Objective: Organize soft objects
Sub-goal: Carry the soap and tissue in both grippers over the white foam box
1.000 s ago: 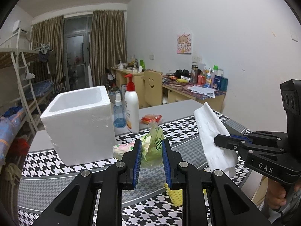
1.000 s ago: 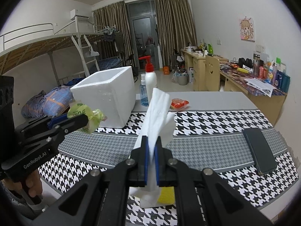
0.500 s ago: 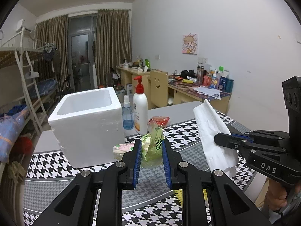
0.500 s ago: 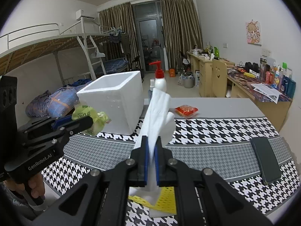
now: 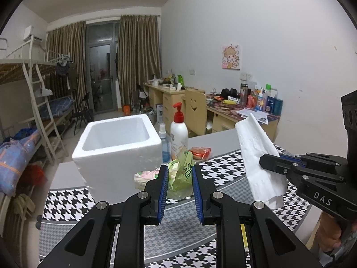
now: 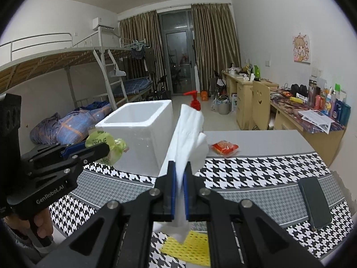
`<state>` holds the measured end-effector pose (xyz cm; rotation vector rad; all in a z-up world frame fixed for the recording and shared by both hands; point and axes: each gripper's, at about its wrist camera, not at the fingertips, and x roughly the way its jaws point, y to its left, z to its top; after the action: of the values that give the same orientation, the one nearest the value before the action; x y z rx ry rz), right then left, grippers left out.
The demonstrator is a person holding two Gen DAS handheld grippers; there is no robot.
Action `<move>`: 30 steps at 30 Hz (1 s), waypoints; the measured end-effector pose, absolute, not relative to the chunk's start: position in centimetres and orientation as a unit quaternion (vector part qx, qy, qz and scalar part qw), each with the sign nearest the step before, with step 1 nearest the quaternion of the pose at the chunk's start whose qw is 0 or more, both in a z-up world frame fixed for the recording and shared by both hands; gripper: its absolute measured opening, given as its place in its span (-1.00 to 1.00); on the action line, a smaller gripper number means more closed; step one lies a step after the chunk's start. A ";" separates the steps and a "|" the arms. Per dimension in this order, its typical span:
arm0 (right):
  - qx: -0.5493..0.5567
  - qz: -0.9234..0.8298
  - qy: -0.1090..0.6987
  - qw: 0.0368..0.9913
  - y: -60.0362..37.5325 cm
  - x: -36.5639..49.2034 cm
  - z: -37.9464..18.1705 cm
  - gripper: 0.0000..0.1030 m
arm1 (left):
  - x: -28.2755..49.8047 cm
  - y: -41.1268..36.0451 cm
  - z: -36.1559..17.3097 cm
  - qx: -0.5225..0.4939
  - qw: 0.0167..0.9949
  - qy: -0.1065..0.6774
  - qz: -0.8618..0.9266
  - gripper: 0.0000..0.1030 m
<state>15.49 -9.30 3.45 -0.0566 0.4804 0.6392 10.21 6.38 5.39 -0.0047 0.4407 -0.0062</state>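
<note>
My left gripper (image 5: 178, 174) is shut on a green plastic packet (image 5: 181, 174) and holds it above the table, in front of the white foam box (image 5: 118, 147). It also shows in the right wrist view (image 6: 104, 148), with the green packet (image 6: 104, 143) at its tip. My right gripper (image 6: 179, 174) is shut on a white tissue (image 6: 187, 138), held upright above the table. That tissue (image 5: 258, 154) shows at the right of the left wrist view. A yellow mesh cloth (image 6: 189, 248) lies on the table below it.
The foam box (image 6: 142, 136) stands open at the back left of the houndstooth table (image 6: 256, 172). A pump bottle (image 5: 179, 129) and a small spray bottle (image 5: 164, 143) stand behind it. A red packet (image 6: 225, 147) lies further back. A dark phone (image 6: 314, 201) lies at the right.
Both grippers have risen and moved toward the foam box with their loads still held. The box opening now shows more from above.
</note>
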 end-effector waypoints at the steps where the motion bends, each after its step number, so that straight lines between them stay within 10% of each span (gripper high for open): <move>1: -0.028 0.311 0.233 0.921 -9.1 15.5 3.6 -0.83 | 10.2 6.6 5.5 -0.001 0.976 0.217 -0.003 -0.55; 30: -0.050 0.324 0.218 0.919 -5.5 16.8 6.0 -0.83 | 11.5 8.6 8.2 -0.002 0.984 0.177 0.030 -0.55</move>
<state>16.75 -5.55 6.02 -0.1028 0.4478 0.6655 11.45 8.62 8.16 -0.0041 0.3557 0.0611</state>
